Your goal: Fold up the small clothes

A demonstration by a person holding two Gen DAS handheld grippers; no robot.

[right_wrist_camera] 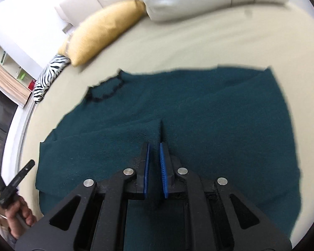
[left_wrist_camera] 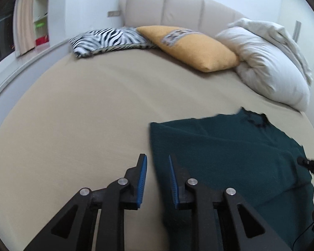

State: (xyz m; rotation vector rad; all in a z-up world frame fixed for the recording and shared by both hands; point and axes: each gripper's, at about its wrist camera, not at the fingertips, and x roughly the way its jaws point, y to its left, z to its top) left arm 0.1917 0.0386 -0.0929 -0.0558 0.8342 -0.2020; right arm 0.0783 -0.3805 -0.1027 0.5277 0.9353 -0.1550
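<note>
A dark teal knit top (right_wrist_camera: 198,108) lies spread on the beige bed sheet (right_wrist_camera: 188,48), neckline (right_wrist_camera: 106,87) to the far left. It also shows in the left wrist view (left_wrist_camera: 230,152), at the right. My right gripper (right_wrist_camera: 155,146) hangs over the garment's middle, jaws narrowly apart with a raised fold of the fabric (right_wrist_camera: 157,129) just ahead of the tips; whether they pinch it is unclear. My left gripper (left_wrist_camera: 157,159) is open and empty, over the garment's left edge. The left gripper's tip (right_wrist_camera: 25,170) shows at the right wrist view's lower left.
A zebra-print cushion (left_wrist_camera: 108,39), a yellow cushion (left_wrist_camera: 192,46) and a white pillow (left_wrist_camera: 268,62) lie at the headboard (left_wrist_camera: 178,8). The bed's white frame (left_wrist_camera: 21,71) runs along the left. Shelves (left_wrist_camera: 40,10) stand behind it.
</note>
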